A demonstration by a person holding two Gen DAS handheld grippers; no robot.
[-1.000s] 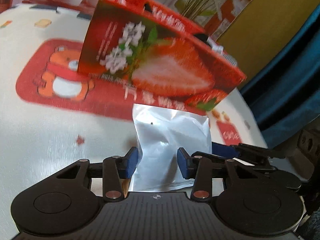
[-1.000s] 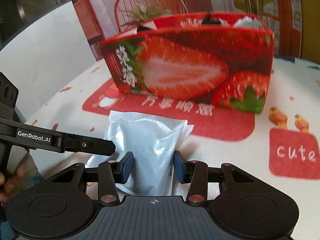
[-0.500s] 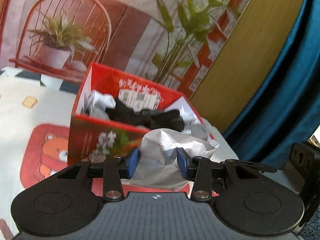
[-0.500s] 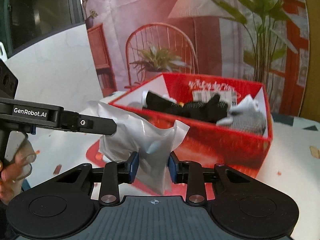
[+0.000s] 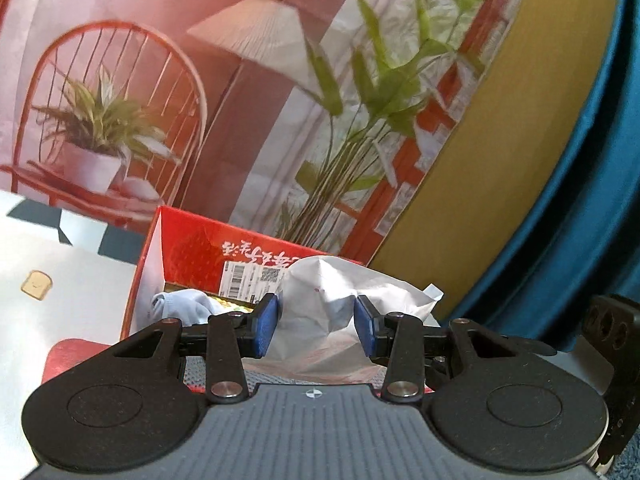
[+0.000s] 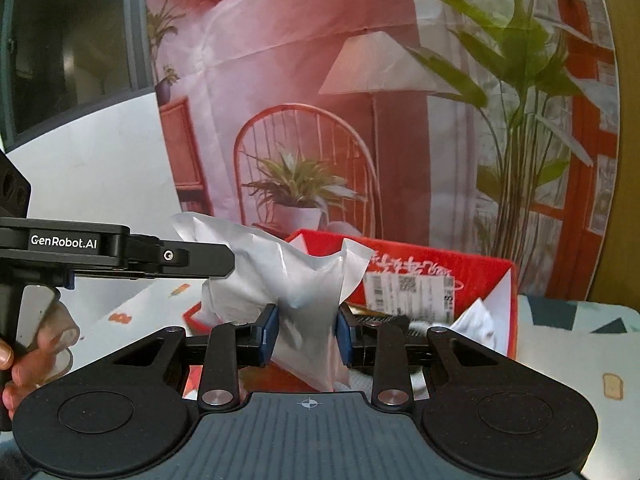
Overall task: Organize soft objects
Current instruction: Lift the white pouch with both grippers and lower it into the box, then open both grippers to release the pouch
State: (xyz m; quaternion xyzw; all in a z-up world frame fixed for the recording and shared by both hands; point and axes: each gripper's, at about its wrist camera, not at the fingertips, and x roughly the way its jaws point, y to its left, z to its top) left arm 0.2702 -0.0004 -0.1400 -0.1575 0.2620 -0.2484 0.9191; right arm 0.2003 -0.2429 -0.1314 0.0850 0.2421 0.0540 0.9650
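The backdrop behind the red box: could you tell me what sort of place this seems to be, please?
Probably a staged home-style recording set, not a real room. The backdrop is creased, printed with a chair, lamp and plants. The table wears a cartoon cloth, and the red box holds socks and other soft items.

white bag (image 5: 336,300), red box (image 6: 472,276), blue claw pads (image 5: 266,330)

The white bag (image 6: 308,292) hid the red box's (image 6: 480,272) front wall, the label (image 6: 412,292) at one o'clock was too blurred to read, and the hand (image 6: 16,364) was cut off at nine o'clock.
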